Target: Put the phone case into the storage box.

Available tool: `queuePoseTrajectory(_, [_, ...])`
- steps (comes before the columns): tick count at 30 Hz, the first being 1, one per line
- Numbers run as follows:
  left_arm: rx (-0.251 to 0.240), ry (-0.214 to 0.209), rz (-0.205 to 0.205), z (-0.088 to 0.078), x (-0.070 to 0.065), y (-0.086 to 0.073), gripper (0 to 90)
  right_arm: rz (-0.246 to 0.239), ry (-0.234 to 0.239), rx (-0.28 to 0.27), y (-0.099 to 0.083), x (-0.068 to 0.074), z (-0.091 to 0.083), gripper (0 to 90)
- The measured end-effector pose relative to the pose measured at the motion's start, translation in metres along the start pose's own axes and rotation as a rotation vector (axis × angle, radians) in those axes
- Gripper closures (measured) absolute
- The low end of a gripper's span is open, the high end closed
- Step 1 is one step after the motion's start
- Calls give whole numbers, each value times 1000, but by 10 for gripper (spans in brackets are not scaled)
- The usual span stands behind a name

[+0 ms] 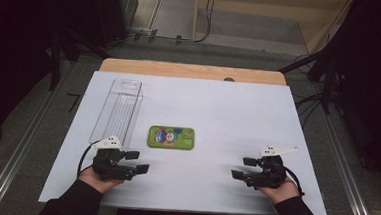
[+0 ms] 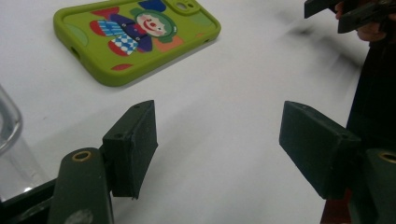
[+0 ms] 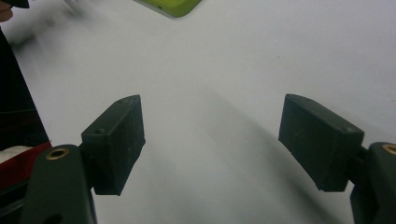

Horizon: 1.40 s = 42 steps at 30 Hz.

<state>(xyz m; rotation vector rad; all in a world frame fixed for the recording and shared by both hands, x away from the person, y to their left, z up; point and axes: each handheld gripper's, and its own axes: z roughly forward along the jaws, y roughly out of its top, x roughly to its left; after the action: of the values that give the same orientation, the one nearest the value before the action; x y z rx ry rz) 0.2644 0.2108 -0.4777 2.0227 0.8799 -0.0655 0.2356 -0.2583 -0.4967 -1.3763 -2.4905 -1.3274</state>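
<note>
A green phone case (image 1: 171,137) with a clown picture lies flat near the middle of the white table (image 1: 228,115). In the left gripper view the phone case (image 2: 135,37) sits ahead and to the left of the jaws. My left gripper (image 1: 137,162) rests near the front left edge, open, with nothing between its jaws (image 2: 217,144). My right gripper (image 1: 242,168) rests near the front right edge, also open and empty (image 3: 212,140). A corner of the case (image 3: 170,7) shows at the top of the right gripper view.
A clear plastic box (image 1: 118,110) stands lengthwise at the table's left, just beyond my left gripper; its edge (image 2: 9,135) is at the left of the left gripper view. The other gripper (image 2: 355,14) appears far off at the top right there.
</note>
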Motion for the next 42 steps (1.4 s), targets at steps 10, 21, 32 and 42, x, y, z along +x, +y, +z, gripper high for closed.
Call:
queuePoseTrajectory(10, [6,-14,26,8,-12,11,245,3,-2,-1,0,0,0,209])
queuePoseTrajectory(21, [27,-26,26,16,-19,31,251,4,-2,-4,0,-1,0,209])
queuePoseTrajectory(32, [56,-41,49,34,-23,49,252,9,-5,6,0,0,0,209])
queuePoseTrajectory(42, [77,-57,61,51,-25,64,252,10,-9,7,0,-1,0,210])
